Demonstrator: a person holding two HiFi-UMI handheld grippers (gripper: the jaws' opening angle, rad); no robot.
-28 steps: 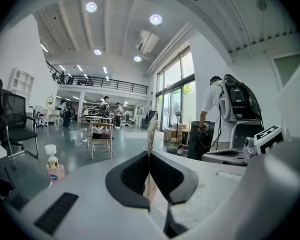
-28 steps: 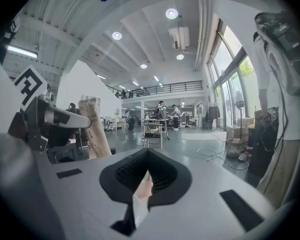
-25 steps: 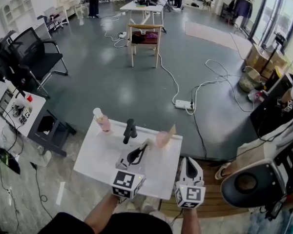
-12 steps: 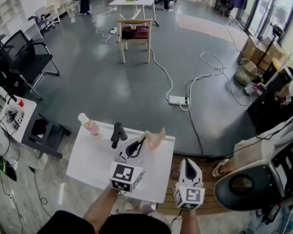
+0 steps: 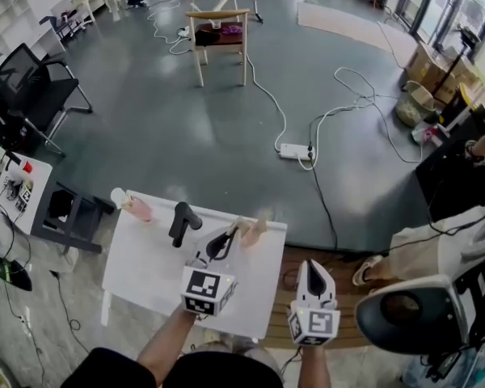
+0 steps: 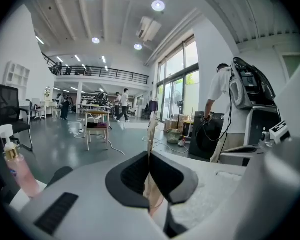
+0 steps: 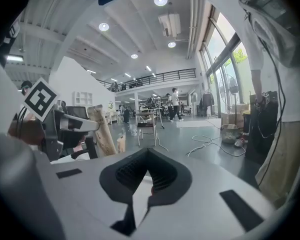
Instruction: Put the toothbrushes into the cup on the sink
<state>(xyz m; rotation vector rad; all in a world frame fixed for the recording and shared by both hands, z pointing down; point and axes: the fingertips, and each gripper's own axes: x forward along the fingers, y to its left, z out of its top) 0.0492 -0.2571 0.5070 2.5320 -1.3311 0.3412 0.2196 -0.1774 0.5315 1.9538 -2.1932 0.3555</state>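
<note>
Right gripper: nearest of all, off the near right corner of the desk. Its jaws are closed with nothing between them.
Left gripper: over the right half of the desk, with its jaws closed on a toothbrush.
Toothbrush: a pale stick that juts out ahead of the jaws and leans toward the cup. Its tip is close to the cup, but I cannot tell whether it is over the rim.
Cup: peach-coloured, standing by the far right edge of the desk.
Faucet: black, to the left of the cup.
Bottle: pink with a white pump, at the far left corner, well apart from the cup.
Step in hand: probably carrying the toothbrush to the cup. It is not yet in.
Doing it well: bring the tip above the cup's mouth first and stand the toothbrush more upright. Lower it until the end is well inside, and only then part the jaws. The cup looks light and sits near the edge, so a sideways knock could push it off. The free right gripper could steady it.
Head view alone: shows the whole layout, with the cup, faucet and bottle along the far edge.
Left gripper view alone: shows the jaws pinching the thin toothbrush dead centre. It does not show the cup clearly.
Right gripper view alone: shows the toothbrush side-on, its lean, and the cup just beside it.
</note>
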